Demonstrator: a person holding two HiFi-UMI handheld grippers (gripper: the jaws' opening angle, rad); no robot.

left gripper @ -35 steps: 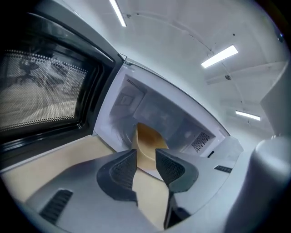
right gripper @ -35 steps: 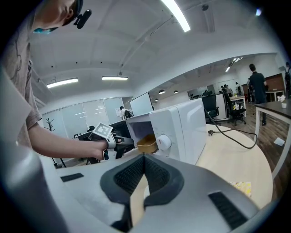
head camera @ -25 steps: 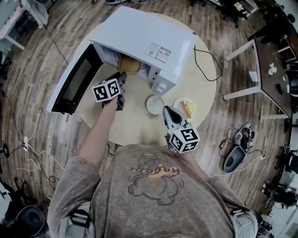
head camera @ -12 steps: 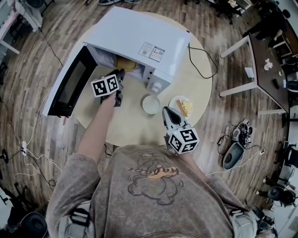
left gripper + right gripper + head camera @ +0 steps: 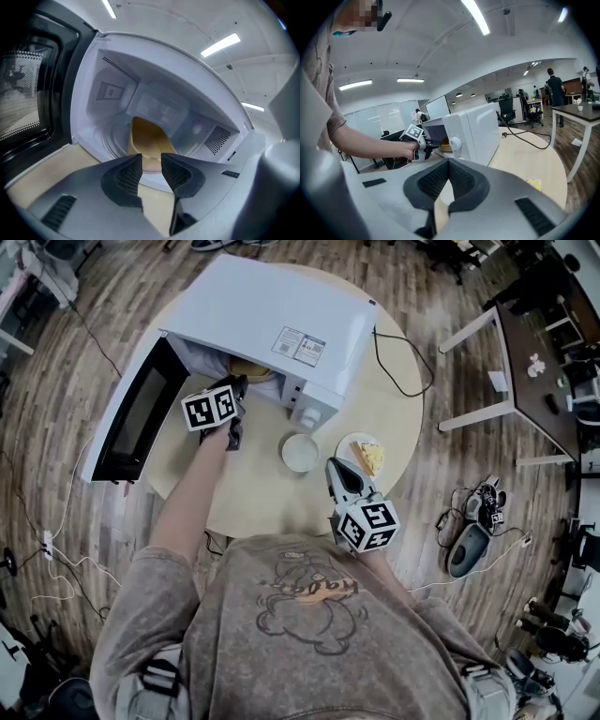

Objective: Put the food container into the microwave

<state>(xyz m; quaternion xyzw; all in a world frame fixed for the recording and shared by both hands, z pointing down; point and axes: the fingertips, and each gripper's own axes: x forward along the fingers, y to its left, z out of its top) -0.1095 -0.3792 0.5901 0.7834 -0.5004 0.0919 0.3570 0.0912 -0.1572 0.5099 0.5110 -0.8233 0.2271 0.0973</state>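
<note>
Because the microwave [image 5: 272,310] sits at 12 o'clock on the round bench [image 5: 272,498] with its door [image 5: 131,423] swung out toward 9 o'clock, we have a straight reach inside. The yellow food container [image 5: 147,138] stands in there on the turntable [image 5: 110,140]. Our left hand-held gripper [image 5: 151,160] points in at the microwave's mouth, its jaws a little apart with nothing clamped. The container's near rim shows through the gap, so we judge it let go and the placing done, with only the door left open. Our right hand-held gripper [image 5: 339,470] hangs at 5 o'clock, clenched on nothing and clear of the reach. Just ahead of it sits a white bowl [image 5: 300,452] that shows only white inside. At the bowl's 3 o'clock, a plate [image 5: 352,444] carries a yellow piece of food [image 5: 375,458].
</note>
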